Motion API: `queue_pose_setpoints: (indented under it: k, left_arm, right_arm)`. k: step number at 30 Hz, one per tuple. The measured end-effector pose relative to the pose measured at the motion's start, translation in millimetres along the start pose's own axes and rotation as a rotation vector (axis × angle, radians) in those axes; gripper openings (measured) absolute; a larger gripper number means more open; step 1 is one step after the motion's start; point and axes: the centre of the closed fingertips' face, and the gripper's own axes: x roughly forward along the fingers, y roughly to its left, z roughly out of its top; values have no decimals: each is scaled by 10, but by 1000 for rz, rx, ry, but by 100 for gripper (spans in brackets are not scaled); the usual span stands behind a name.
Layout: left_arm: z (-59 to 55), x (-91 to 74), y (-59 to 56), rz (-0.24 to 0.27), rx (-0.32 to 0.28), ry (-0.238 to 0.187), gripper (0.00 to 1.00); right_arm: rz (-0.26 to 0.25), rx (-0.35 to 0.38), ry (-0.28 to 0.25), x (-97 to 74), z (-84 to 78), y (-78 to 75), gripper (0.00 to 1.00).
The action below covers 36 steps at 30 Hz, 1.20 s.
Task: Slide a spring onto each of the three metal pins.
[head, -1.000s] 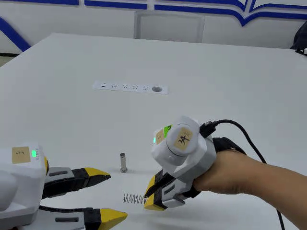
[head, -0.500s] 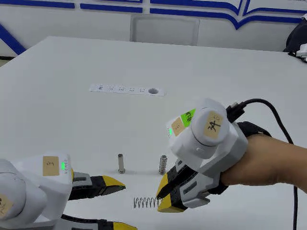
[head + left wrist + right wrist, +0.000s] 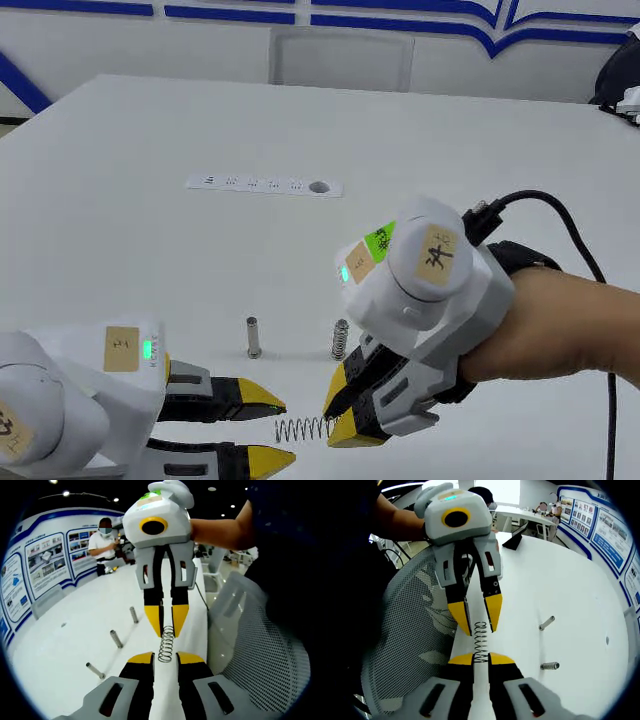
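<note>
Spring (image 3: pixel 303 428): level, low over the table (image 3: pixel 150 250); long axis ran from gripper to gripper.
Right gripper (image 3: pixel 338 410): pinched on its right end.
Left gripper (image 3: pixel 280 432): jaws apart, straddling the free end, gripping nothing.
Bare pin (image 3: pixel 253 337): upright just beyond, nearer the left.

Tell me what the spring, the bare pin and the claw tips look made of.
The spring looks like thin steel wire: grey, glinting coils. The bare pin looks metal: smooth silver cylinder. The right claw has matte yellow tips, plastic or rubber; I cannot tell which.
</note>
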Motion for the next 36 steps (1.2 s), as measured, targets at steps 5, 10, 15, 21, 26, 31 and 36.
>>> queue_pose_setpoints:
  k: [5, 10, 15, 21, 26, 31, 36]
  left_arm:
    - [-15, 10, -18, -7, 16, 10, 12]
    - [-51, 7, -19, -3, 18, 27, 11]
    - [-47, 11, -17, 4, 15, 25, 11]
    - [35, 24, -7, 11, 15, -2, 10]
    - [63, 21, 22, 26, 8, -19, 10]
    - [68, -20, 56, 38, -19, -40, 10]
    - [95, -38, 75, 44, -39, -57, 10]
  right_arm:
    - [2, -21, 15, -13, 4, 16, 11]
    - [-5, -31, -16, -96, 116, 27, 11]
    - [-20, -41, -81, -194, 321, 31, 11]
    - [-41, -72, -147, -247, 552, 49, 11]
    - [-57, -82, -167, -238, 605, 32, 11]
    - [-61, -59, -203, -259, 606, 5, 12]
    - [-78, -53, -206, -242, 583, -22, 14]
